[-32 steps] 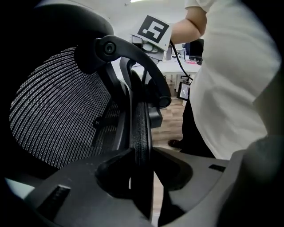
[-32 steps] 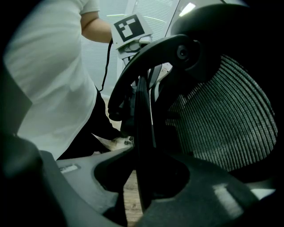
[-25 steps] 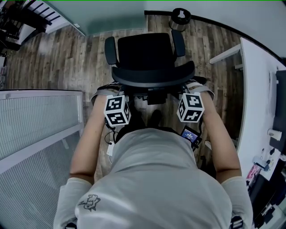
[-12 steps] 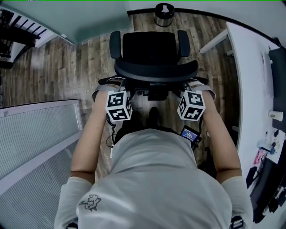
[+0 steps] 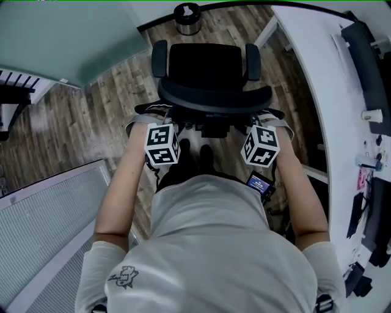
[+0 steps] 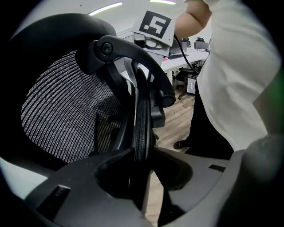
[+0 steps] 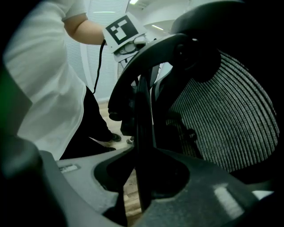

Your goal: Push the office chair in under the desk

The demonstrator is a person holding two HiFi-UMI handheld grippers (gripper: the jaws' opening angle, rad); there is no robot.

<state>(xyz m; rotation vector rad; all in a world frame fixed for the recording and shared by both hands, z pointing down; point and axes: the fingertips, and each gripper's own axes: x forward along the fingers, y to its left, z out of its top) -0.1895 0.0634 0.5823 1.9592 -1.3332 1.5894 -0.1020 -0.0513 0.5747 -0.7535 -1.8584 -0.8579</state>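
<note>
The black office chair (image 5: 205, 67) stands in front of me, its seat facing away. My left gripper (image 5: 157, 122) is on the left side of the backrest and my right gripper (image 5: 266, 122) on the right side. In the left gripper view the backrest's black rim (image 6: 142, 115) runs straight between the jaws of the left gripper (image 6: 142, 155), which is shut on it. The right gripper (image 7: 144, 155) is likewise shut on the rim (image 7: 143, 111), with the mesh back beside it. The white desk (image 5: 308, 67) lies to the right of the chair.
A round bin (image 5: 187, 17) stands on the wood floor beyond the chair. A monitor (image 5: 368, 55) and small items sit on the desk. A grey ribbed partition (image 5: 49, 232) fills the lower left. My own body and feet are close behind the chair.
The chair, both grippers and I have swung round together. The floor and bin have slid left in the view, and far more of the white desk shows at the right. Both grips are unchanged.
</note>
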